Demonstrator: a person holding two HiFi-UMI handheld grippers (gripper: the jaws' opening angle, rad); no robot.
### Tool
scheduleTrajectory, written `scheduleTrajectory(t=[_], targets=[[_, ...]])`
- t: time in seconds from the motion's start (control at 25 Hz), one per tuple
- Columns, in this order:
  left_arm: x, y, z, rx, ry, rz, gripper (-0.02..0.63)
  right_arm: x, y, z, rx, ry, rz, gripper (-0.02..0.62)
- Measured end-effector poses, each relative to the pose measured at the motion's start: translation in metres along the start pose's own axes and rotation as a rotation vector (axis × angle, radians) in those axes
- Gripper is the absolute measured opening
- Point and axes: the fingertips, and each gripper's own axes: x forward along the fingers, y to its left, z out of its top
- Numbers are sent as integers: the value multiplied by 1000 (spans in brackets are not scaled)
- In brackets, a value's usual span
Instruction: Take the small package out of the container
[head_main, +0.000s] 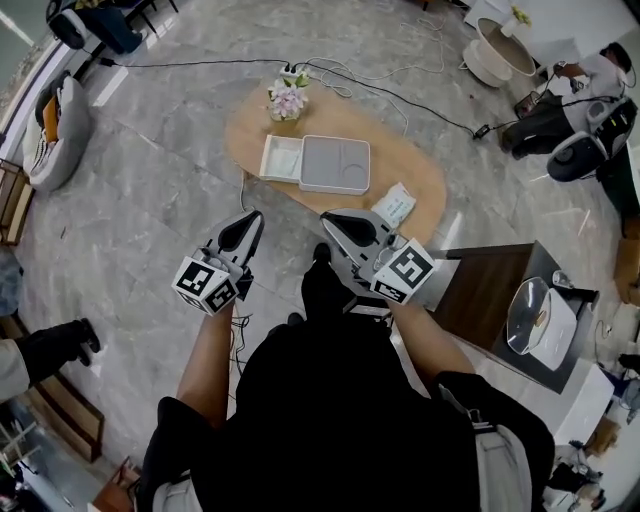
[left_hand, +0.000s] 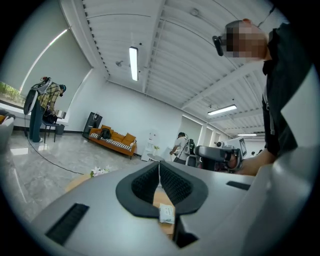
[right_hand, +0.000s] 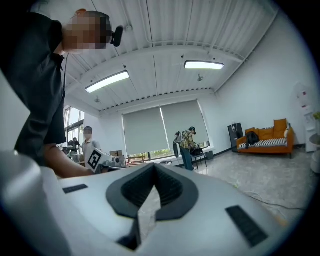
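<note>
Two grippers hang level over the floor, short of the near edge of the table (head_main: 405, 160), and neither touches anything. The left gripper (head_main: 251, 220) has its jaws pressed together with nothing between them. Beyond it, about the middle of the table, lies the container (head_main: 345, 165), flat and white, with its left half open. In that open half rests what I take for the small package (head_main: 282, 158), a pale flat thing, though the head view is too coarse to be sure. A pot of flowers (head_main: 287, 100) stands at the far edge, just behind the container's far left corner. The right gripper (head_main: 330, 220) is likewise closed and empty. Right of it, toward the table's right end and just off the container's near right corner, a loose pack (head_main: 395, 206) lies on the bare wood.

Several things could go wrong. Closed jaws that reach the container would only push the package about, so they need to spread first. The package looks thin and lies flat, so the pads may slip off it or catch the container's wall. The container looks light and could slide or lift with the pull unless the other gripper steadies it. A reach that runs too far could knock the flowers. The loose pack could also be taken for the target.
</note>
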Motion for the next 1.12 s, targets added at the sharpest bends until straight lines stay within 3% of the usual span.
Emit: scheduleTrajectory(t=[0.6,1.12], targets=[[124,104,-25,-81,128,123,20,57,-166,-20,28,60,52,12],[184,189,-97,-138,257,107,40,107,-253,-115,92,200,-29,14]])
